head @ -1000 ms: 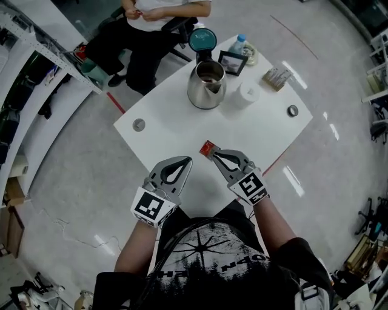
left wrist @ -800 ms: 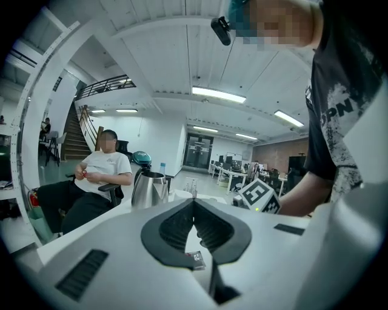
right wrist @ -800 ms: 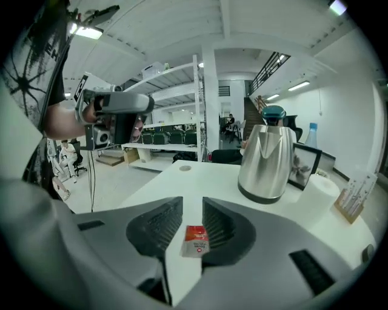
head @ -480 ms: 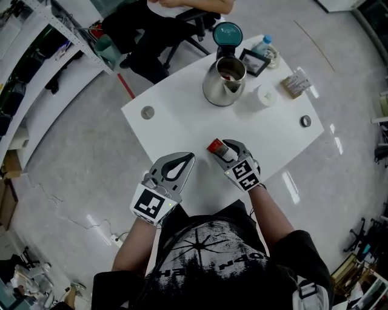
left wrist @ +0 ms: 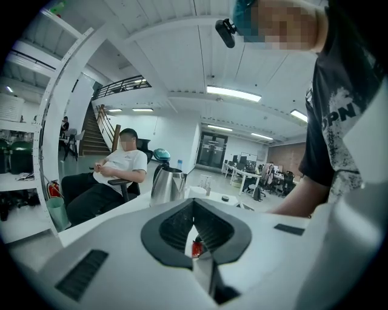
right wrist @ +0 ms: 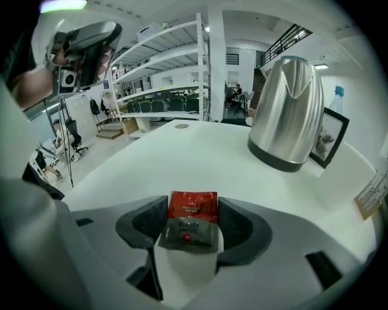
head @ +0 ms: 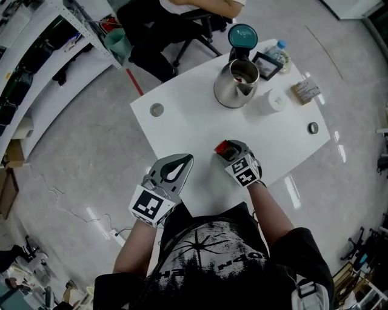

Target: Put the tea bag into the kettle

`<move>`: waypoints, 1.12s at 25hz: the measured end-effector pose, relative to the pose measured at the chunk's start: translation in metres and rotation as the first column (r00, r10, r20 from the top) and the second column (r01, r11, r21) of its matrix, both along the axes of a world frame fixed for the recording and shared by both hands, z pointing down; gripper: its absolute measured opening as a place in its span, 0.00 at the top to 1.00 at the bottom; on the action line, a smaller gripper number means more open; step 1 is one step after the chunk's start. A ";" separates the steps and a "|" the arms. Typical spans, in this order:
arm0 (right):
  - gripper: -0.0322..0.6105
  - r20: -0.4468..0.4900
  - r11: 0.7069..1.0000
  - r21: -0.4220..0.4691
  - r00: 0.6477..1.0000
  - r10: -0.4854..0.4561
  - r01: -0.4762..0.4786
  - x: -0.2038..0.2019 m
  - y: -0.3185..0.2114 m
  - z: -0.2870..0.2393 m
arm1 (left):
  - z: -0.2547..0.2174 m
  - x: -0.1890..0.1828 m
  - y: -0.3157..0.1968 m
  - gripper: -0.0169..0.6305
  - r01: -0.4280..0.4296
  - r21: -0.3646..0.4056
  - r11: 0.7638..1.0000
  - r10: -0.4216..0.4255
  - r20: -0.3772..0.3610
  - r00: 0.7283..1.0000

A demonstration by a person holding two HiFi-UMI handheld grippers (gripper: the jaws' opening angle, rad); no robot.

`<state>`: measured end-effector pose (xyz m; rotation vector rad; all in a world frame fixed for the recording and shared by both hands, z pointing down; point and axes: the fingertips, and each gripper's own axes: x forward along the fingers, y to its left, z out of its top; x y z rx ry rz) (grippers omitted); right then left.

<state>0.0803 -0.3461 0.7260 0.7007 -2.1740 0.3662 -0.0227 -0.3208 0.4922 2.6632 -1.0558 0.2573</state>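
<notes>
Furthest left, a shelf [head: 36, 42] stands on the floor beside the white tabletop [head: 188, 124]. The left gripper [head: 185, 159] hovers over the tabletop's near edge with its jaws pressed together at the tips and nothing between them; through the slot behind the tips its own view catches a scrap of red further off. Just to its right the red tea bag [right wrist: 193, 209] lies flat on the tabletop, well short of the kettle. The right gripper [head: 225, 149] is tilted down over it, its jaws having just swung wide apart, so the tea bag sits between the two pads with neither pressing on it. Beyond, toward the far edge, the steel kettle [head: 236, 86] stands upright with its teal lid [head: 244, 35] tipped back and its mouth uncovered. To the right of the kettle are a small framed picture [head: 267, 65], a water bottle [head: 279, 48] and a white round container [head: 273, 100]. A person [head: 182, 12] sits in a chair past the far side of the tabletop.
</notes>
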 end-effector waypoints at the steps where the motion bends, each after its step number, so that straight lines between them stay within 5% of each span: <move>1: 0.56 0.005 1.000 -0.007 1.000 0.006 -0.006 0.000 0.000 0.001 | 0.000 -0.001 0.000 0.96 0.002 0.002 1.000 -0.002 0.001 1.000; 20: 0.60 -0.027 1.000 -0.021 1.000 0.011 -0.012 -0.003 0.003 -0.001 | -0.007 -0.006 0.001 0.96 -0.001 0.022 1.000 0.001 0.002 1.000; 25: 0.84 -0.043 1.000 -0.014 0.999 -0.021 0.020 -0.011 0.011 -0.002 | -0.005 -0.008 0.000 0.96 0.004 0.018 1.000 -0.004 0.006 1.000; 28: 0.88 -0.039 1.000 -0.016 0.999 -0.016 0.015 -0.014 0.013 -0.001 | -0.005 -0.010 0.001 0.96 0.009 0.016 1.000 -0.009 0.007 1.000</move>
